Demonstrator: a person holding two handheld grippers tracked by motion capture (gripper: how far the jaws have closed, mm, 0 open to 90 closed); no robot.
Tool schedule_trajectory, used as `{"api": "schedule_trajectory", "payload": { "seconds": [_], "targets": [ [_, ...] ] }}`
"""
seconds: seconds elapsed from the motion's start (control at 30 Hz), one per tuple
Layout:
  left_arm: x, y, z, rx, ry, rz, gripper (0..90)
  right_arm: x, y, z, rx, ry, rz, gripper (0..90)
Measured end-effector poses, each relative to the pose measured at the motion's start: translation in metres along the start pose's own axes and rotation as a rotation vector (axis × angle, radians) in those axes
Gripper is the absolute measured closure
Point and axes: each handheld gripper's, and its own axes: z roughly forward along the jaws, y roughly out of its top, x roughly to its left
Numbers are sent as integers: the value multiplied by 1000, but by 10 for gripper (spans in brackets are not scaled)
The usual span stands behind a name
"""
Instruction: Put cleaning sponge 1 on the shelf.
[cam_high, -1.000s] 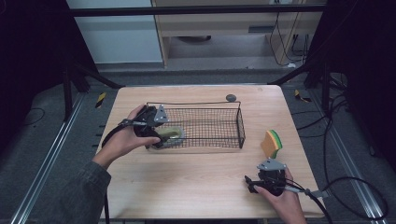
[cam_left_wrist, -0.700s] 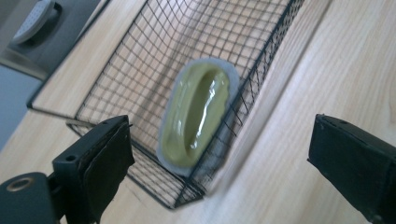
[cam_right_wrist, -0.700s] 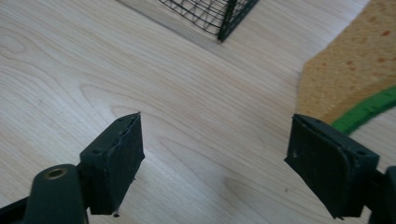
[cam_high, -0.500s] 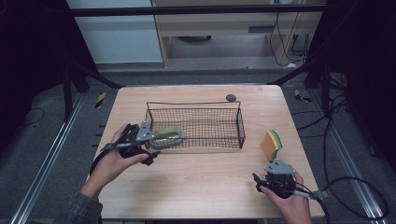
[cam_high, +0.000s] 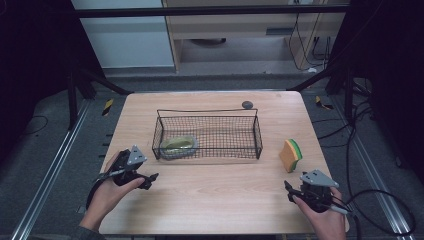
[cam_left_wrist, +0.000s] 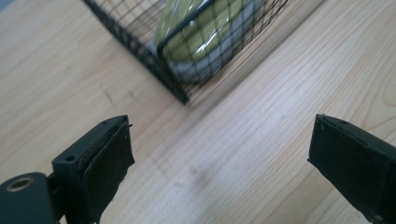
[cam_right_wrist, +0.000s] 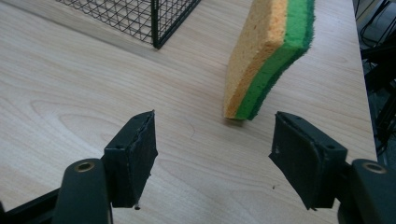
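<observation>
Pale wood tabletop (cam_high: 210, 200) carries a black wire basket (cam_high: 207, 134) at its middle in the high view, with a green item on a grey dish (cam_high: 177, 145) lying in the basket's left end. The left gripper (cam_high: 148, 179), which half a second ago was at the basket's left end, is now drawn back toward the near left edge, well clear of the wire; the right gripper (cam_high: 289, 191) has stayed near the front right corner, moving little. A sponge (cam_high: 291, 155), orange with a green layer, stands on edge just beyond it, and a small dark round object (cam_high: 247, 104) sits behind the basket. In the left gripper view, the jaws stand spread wide over bare wood with nothing between them, and the basket's corner (cam_left_wrist: 182, 95) appears ahead with the green item (cam_left_wrist: 201, 25) behind the mesh, glossy as if wrapped, a detail too small from above. In the right gripper view, the jaws are likewise released and empty; the sponge (cam_right_wrist: 264, 56) stands tilted just ahead, its coarse pores and darker green base visible, with the basket's corner (cam_right_wrist: 156, 23) at upper left.
</observation>
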Motion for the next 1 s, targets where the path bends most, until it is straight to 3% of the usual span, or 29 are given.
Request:
{"api": "schedule_trajectory", "payload": {
  "seconds": [0.17,0.47,0.7,1.0],
  "targets": [
    [7,-15,1,24,15,-44,52,-8,4,7,13,12,42,313],
    [12,-32,13,52,6,-107,51,-22,17,12,112,39,71,284],
    [16,-44,26,83,-8,-151,50,-46,59,9,204,60,117,270],
    [16,-53,31,85,-32,-202,49,-54,97,19,307,115,124,300]
  ]
}}
